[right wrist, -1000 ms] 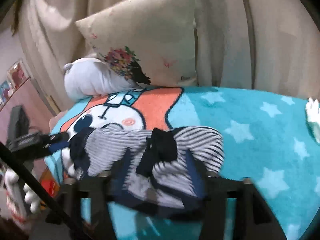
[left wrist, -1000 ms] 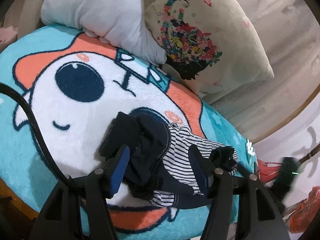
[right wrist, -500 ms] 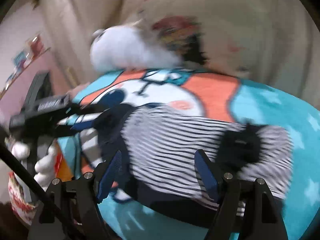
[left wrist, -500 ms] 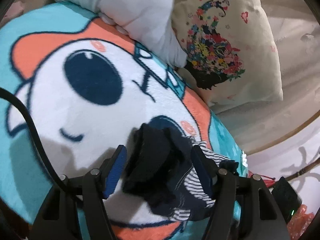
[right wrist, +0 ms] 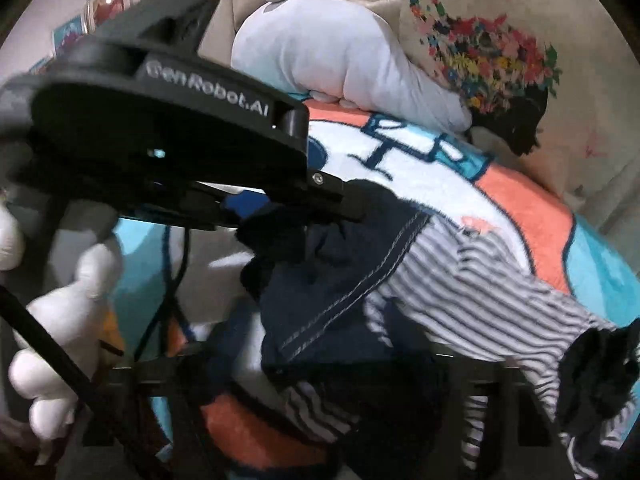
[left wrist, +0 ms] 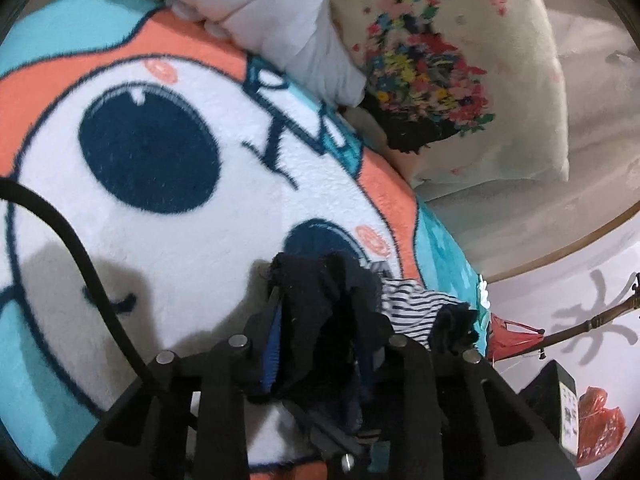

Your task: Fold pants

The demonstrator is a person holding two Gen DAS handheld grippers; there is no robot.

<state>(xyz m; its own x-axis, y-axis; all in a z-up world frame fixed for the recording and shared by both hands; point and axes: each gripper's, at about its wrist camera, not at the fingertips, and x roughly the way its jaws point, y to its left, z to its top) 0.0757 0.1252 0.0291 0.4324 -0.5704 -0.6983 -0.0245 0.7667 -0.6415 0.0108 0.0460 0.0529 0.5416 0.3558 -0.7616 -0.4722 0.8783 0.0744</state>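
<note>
The small pants (right wrist: 460, 292) are navy and white striped with a dark navy cuff and stitched hem. They lie on a cartoon blanket (left wrist: 168, 248). In the left wrist view my left gripper (left wrist: 320, 320) is shut on the dark end of the pants (left wrist: 320, 304), with striped cloth trailing right. In the right wrist view the left gripper (right wrist: 256, 208) shows from the side, pinching the dark cuff. My right gripper's fingers are hidden under the pants at the bottom of the right wrist view, so I cannot tell how its jaws stand.
A white plush cushion (left wrist: 256, 4) and a floral pillow (left wrist: 448, 64) sit at the blanket's far edge. A white plush toy (right wrist: 68, 320) is at the left. Red bags (left wrist: 600, 420) lie on the floor to the right.
My left gripper closed on the dark end of the pants and pushed forward. My right gripper swung left and came close over the pants.
</note>
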